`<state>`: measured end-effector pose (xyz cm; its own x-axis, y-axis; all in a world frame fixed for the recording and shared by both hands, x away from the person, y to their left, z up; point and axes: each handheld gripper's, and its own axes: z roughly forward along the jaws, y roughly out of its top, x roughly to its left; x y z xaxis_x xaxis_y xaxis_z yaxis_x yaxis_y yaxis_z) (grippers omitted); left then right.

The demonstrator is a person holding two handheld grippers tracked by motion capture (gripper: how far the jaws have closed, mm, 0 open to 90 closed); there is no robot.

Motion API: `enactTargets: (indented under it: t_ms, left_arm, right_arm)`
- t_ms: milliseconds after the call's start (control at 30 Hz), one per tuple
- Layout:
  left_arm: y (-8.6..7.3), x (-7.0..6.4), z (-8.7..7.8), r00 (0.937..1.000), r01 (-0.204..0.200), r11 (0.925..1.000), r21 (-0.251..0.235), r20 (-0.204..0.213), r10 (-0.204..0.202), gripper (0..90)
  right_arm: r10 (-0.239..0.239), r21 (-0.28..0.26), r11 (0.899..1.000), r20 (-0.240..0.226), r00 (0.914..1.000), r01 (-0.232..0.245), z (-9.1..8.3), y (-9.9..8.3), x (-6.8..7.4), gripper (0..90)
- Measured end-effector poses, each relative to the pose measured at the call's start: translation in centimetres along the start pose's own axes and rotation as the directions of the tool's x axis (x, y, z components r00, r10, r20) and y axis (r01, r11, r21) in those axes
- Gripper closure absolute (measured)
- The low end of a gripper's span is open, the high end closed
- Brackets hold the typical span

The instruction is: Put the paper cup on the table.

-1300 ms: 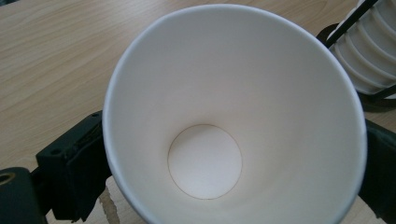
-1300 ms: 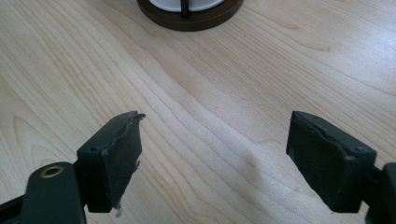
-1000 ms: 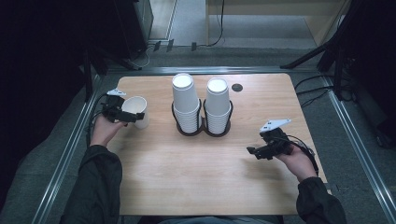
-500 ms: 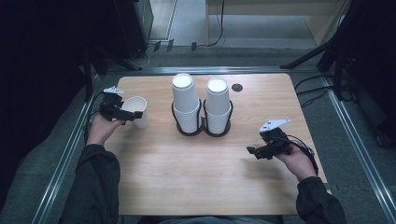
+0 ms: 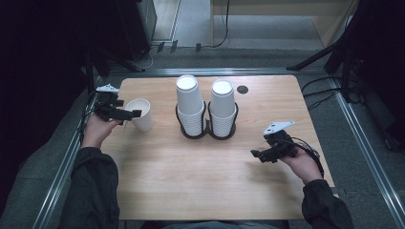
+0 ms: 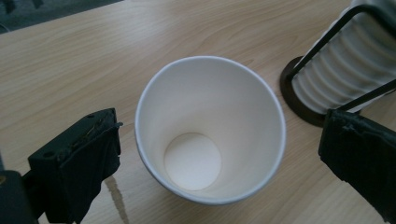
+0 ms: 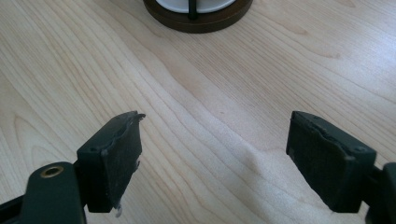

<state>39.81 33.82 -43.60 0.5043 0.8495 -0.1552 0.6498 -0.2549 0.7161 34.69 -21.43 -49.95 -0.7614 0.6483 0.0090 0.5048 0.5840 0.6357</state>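
So I've got my left gripper (image 5: 133,113) spread wide around a single white paper cup (image 5: 140,113), one jaw on each side. Looking along the left gripper view, neither jaw touches the cup (image 6: 210,128); there's a gap both ways. The cup stands upright, mouth up, nothing inside, just to the left of the black cup holder (image 5: 207,129) near the table's (image 5: 191,191) back edge. That holder carries two tall stacks of white cups (image 5: 190,102) side by side, mouths down. My right gripper (image 5: 260,155) sits well off to the holder's front right, low over bare wood, jaws apart with nothing between them. In the right gripper view the holder's round base (image 7: 198,14) is just ahead at the top edge.
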Motion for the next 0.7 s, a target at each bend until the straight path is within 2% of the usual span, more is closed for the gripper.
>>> enactTargets:
  t_ms: [33, 200, 267, 400, 533, 633, 700]
  left_arm:
    - [0.0, -0.1, -0.2, 0.9999, 0.0, 1.0, -0.002, 0.014, 0.0, 0.0]
    - [0.4, -0.9, -1.1, 0.9995, -0.016, 0.9999, -0.004, -0.029, 0.016, 0.0]
    - [0.5, -1.2, -1.4, 0.9997, -0.014, 0.9998, -0.011, -0.022, 0.014, 0.0]
    - [0.6, -2.0, -1.7, 0.9987, -0.026, 0.9997, -0.003, -0.044, 0.026, 1.2]
    - [0.6, -3.1, -1.6, 0.9979, -0.06, 0.9982, -0.001, -0.021, 0.06, 3.7]
    - [0.7, -3.7, -1.5, 0.9971, -0.074, 0.9973, 0.001, 0.019, 0.074, 3.7]
    - [0.7, -4.3, -1.4, 0.9959, -0.086, 0.9963, 0.003, 0.029, 0.086, 5.4]
  right_arm:
    - [0.001, 0.0, 1.0, -0.002, 1.0, -0.001, 0.0, 0.1, 0.0, 18.4]
    - [-0.007, -0.011, 1.0, -0.019, 0.9998, 0.006, 0.3, 0.6, 0.1, 18.4]
    - [-0.016, -0.01, 1.0, -0.022, 0.9996, 0.016, 0.4, 0.8, 0.2, 18.4]
    - [-0.023, -0.004, 1.0, -0.028, 0.9993, 0.023, 0.7, 1.1, 0.4, 18.4]
    - [-0.031, -0.01, 0.999, -0.036, 0.9989, 0.031, 0.9, 1.4, 0.4, 18.4]
    - [-0.04, -0.01, 0.999, -0.043, 0.9983, 0.04, 1.0, 1.7, 0.5, 18.4]
    - [-0.043, -0.007, 0.999, -0.046, 0.998, 0.043, 1.2, 1.8, 0.5, 18.4]
